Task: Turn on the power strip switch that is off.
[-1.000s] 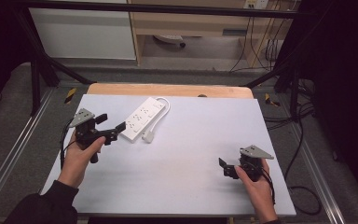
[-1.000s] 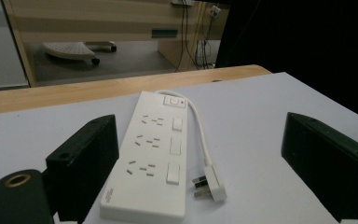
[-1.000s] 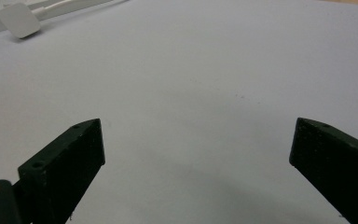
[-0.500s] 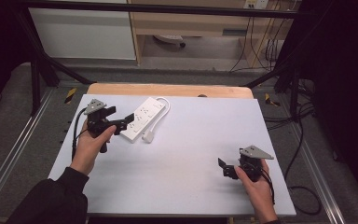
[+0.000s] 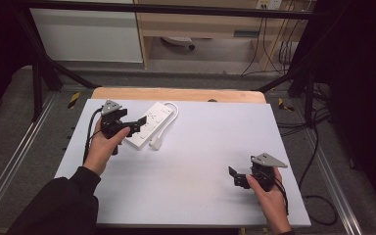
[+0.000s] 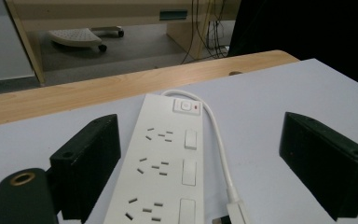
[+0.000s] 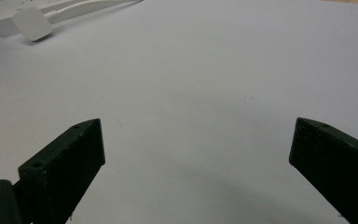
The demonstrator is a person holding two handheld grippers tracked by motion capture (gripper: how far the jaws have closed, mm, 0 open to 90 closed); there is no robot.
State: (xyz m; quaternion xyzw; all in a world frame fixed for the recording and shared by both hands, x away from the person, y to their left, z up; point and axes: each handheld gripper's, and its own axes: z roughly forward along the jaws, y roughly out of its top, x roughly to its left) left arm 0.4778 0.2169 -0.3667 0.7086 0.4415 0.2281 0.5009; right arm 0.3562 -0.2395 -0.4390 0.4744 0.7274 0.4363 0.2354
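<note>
A white power strip [image 5: 149, 122] lies at the back left of the white table [image 5: 196, 161], its cord looping to a white plug [image 5: 155, 143]. My left gripper [image 5: 138, 123] is open and hovers at the strip's near end. In the left gripper view the power strip [image 6: 161, 158] runs up between the two spread jaws, with its cord [image 6: 216, 140] to the right. My right gripper [image 5: 234, 177] is open low over the table's front right, nothing between its jaws. The plug [image 7: 31, 23] appears far off in the right gripper view.
A wooden board [image 5: 176, 94] edges the table's far side. Metal frame rails [image 5: 10, 161] flank the table. Behind it stand a cabinet [image 5: 88, 34] and hanging cables [image 5: 279, 44]. A cable [image 5: 89, 134] trails from my left gripper.
My left gripper has moved forward and right, up to the near end of the power strip. The right gripper has stayed in place.
</note>
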